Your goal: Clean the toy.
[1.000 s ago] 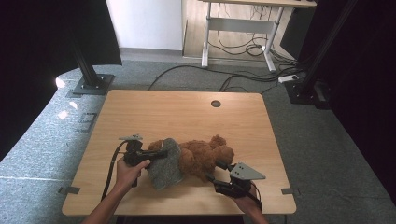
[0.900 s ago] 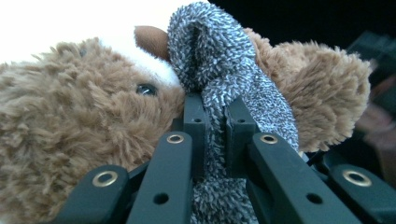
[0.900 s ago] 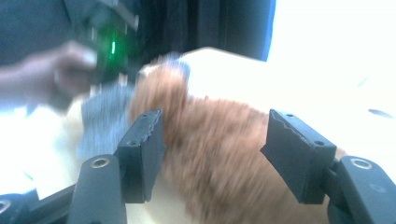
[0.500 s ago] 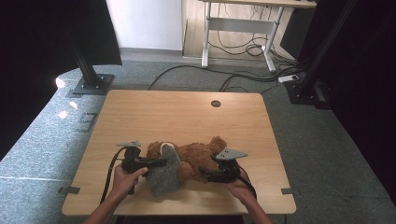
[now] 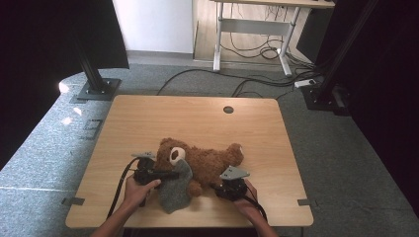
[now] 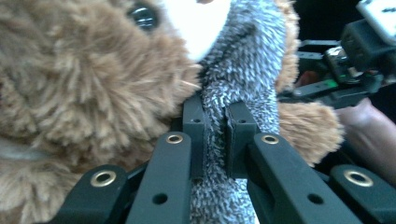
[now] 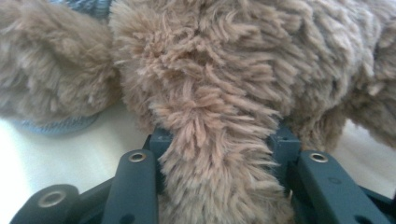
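While the left gripper (image 5: 170, 174) pinches a fold of the grey fleece garment (image 5: 174, 193) with its fingers (image 6: 194, 123) clamped tight on the cloth, the right gripper (image 5: 217, 186) has a brown plush limb (image 7: 212, 140) between its fingers (image 7: 159, 140), which have just been closing and now press its sides; the teddy bear (image 5: 200, 160) lies on its back across the near half of the worktop (image 5: 148, 118), head toward the left hand (image 5: 137, 190), legs toward the right hand (image 5: 247, 200); the grey piece sits under the bear's chin and hangs toward the near edge.

Step in hand looks like dressing or undressing the bear; to do it well, hold the limb firmly but low on the plush so the pile does not slip out; keep the cloth grip on the fold and pull along the limb, not across it; move one hand and keep the other as an anchor; lift the bear slightly so the fleece does not drag on the wood.

Materials: bear is long shaggy brown pile, soft, compressible, rounded body and stubby limbs; white muzzle patch (image 6: 201, 23) smooth and short; glossy dark bead eye (image 6: 142, 14) hard; garment is short nubby fleece, mottled grey and white, floppy, folds thick between the fingers; a ribbed bluish hem (image 7: 60, 123) shows beside the limb in the right gripper view; worktop is flat pale wood laminate with a round cable hole (image 5: 228, 109); grippers are matte black rigid plastic with brass-coloured rivets.
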A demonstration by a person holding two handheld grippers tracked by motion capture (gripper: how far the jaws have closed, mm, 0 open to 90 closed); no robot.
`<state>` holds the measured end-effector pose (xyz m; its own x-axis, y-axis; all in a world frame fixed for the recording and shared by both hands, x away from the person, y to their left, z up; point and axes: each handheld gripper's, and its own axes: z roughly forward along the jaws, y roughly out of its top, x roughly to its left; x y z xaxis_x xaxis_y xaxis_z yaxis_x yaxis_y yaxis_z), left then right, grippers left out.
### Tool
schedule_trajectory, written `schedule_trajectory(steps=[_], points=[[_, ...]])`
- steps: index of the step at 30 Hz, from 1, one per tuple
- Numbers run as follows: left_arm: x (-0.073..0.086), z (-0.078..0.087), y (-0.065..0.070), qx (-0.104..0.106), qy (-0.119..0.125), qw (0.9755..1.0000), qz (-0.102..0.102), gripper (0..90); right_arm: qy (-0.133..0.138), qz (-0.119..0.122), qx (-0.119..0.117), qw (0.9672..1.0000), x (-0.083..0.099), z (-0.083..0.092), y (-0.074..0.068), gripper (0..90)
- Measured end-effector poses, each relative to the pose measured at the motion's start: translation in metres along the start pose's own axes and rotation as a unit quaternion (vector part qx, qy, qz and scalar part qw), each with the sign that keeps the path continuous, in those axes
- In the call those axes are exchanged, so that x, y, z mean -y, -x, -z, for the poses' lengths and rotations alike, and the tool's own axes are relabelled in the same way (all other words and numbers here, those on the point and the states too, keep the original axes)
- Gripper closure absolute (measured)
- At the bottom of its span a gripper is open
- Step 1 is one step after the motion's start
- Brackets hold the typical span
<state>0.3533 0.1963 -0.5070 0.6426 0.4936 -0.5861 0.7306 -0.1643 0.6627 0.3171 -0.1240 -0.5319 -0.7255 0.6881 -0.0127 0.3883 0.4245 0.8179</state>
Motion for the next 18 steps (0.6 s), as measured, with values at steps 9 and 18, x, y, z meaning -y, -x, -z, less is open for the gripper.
schedule_trajectory(steps=[9,18], points=[[-0.037,-0.034,0.033,0.034,-0.009,0.9981,-0.05,81.1,0.015,0.01,0.014,0.9997,-0.006,-0.014,0.011,61.3],[-0.037,-0.041,0.022,-0.019,-0.018,0.9984,-0.049,81.4,0.028,0.004,0.039,0.9988,0.0,-0.013,0.019,62.9]])
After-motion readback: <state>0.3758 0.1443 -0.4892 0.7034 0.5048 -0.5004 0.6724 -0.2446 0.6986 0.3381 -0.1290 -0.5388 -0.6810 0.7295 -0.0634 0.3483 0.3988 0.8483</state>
